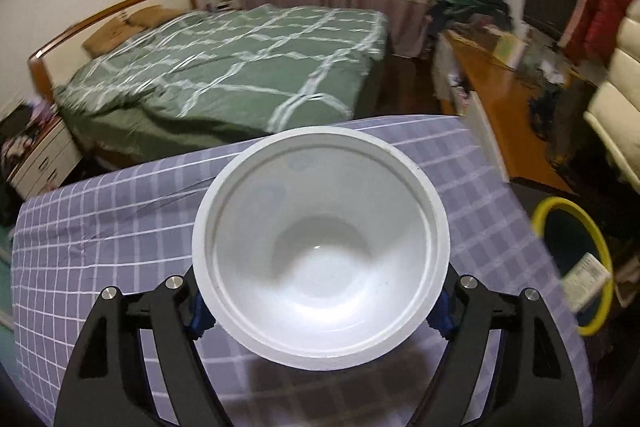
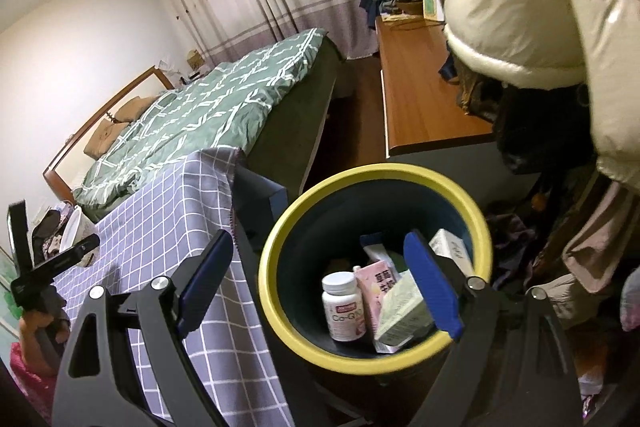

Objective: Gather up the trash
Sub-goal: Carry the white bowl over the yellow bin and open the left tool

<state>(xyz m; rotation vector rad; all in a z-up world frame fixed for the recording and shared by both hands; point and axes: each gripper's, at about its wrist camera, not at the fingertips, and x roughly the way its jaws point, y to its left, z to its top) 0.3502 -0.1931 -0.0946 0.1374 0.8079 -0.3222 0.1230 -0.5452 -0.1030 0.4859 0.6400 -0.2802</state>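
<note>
My left gripper (image 1: 320,321) is shut on a white disposable bowl (image 1: 320,243). Its blue pads press the bowl's sides, and the bowl sits upright and empty above the purple checked tablecloth (image 1: 120,227). The right wrist view shows that bowl (image 2: 74,231) small at the far left, in the left gripper (image 2: 60,259) held by a hand. My right gripper (image 2: 318,241) stands open over the yellow-rimmed dark bin (image 2: 276,255), nothing between its fingers. Inside the bin lie a white pill bottle (image 2: 344,307), a pink carton (image 2: 376,287) and a pale green box (image 2: 404,311).
The bin (image 1: 568,203) stands on the floor past the table's right edge. A bed with a green quilt (image 1: 240,67) lies behind the table. A wooden desk (image 2: 420,107) with clothes runs along the right, and a cream puffy jacket (image 2: 520,7) hangs close above the bin.
</note>
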